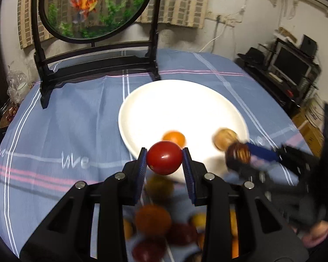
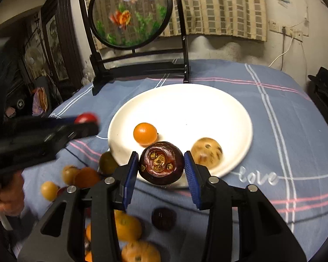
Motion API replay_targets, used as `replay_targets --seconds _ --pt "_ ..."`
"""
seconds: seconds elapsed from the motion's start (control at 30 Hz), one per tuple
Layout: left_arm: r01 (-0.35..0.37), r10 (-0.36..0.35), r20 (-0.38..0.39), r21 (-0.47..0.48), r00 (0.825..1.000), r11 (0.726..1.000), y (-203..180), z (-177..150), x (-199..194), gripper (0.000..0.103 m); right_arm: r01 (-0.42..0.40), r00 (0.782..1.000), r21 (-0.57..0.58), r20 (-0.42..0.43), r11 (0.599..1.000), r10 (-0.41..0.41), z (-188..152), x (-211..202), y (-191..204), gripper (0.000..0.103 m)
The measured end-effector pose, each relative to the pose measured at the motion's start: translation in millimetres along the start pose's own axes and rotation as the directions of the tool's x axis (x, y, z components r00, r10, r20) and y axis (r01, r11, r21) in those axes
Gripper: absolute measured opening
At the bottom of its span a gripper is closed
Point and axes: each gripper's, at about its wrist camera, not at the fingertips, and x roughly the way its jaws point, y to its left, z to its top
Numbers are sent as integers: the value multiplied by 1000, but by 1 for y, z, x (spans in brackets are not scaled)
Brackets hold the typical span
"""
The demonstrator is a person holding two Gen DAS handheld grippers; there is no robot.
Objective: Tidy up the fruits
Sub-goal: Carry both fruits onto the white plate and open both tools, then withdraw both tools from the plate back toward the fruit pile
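My left gripper [image 1: 164,160] is shut on a red tomato [image 1: 164,157], held above the near rim of the white plate [image 1: 155,100]. My right gripper [image 2: 161,166] is shut on a dark purple mangosteen [image 2: 161,162], held over the plate's [image 2: 207,100] near edge. On the plate lie a small orange [image 2: 145,133] and a tan round fruit [image 2: 206,152]. The right gripper shows blurred in the left wrist view [image 1: 242,155]; the left gripper shows in the right wrist view [image 2: 85,122].
Several loose fruits, orange, yellow and dark red, lie on the blue checked tablecloth [image 2: 284,131] near me [image 1: 153,218] [image 2: 129,227]. A black-framed round goldfish screen [image 1: 94,6] stands at the table's far side. Furniture stands beyond the right edge.
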Motion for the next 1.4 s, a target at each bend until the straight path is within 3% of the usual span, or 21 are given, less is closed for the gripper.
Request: replay_targets --seconds 0.1,0.23,0.47,0.57,0.67,0.7,0.8,0.97,1.23,1.4 --pt "-44 44 -27 4 999 999 4 17 29 33 -1 1000 2 -20 1000 1 5 16 -3 43" --pt "-49 49 -74 -3 996 999 7 25 57 33 -2 999 -9 -47 1000 2 5 30 -6 43" --pt "-77 75 -110 -10 991 997 11 24 81 34 -8 997 -11 -75 1000 7 3 40 -8 46" --pt "-95 94 -84 -14 992 995 10 22 71 56 -21 998 -14 -57 1000 20 4 32 -6 53" --pt "-115 115 -45 11 992 993 9 19 49 59 -21 999 -20 -29 1000 20 7 19 -3 55" --pt "-116 116 -35 13 993 993 8 17 41 65 -20 1000 -24 -15 1000 20 7 11 0 55" --pt "-121 121 7 9 993 993 7 4 9 79 -20 1000 -34 7 999 20 4 -7 4 56" --pt "-109 108 54 13 993 994 3 -40 -38 90 -31 999 -41 40 999 32 -19 -41 11 61" --pt "-29 32 67 -46 997 999 8 -129 -79 90 -90 995 10 52 996 89 -74 -74 12 61" --pt "-29 31 36 -59 999 998 9 -160 -79 90 -136 991 -5 21 991 136 -93 -77 21 62"
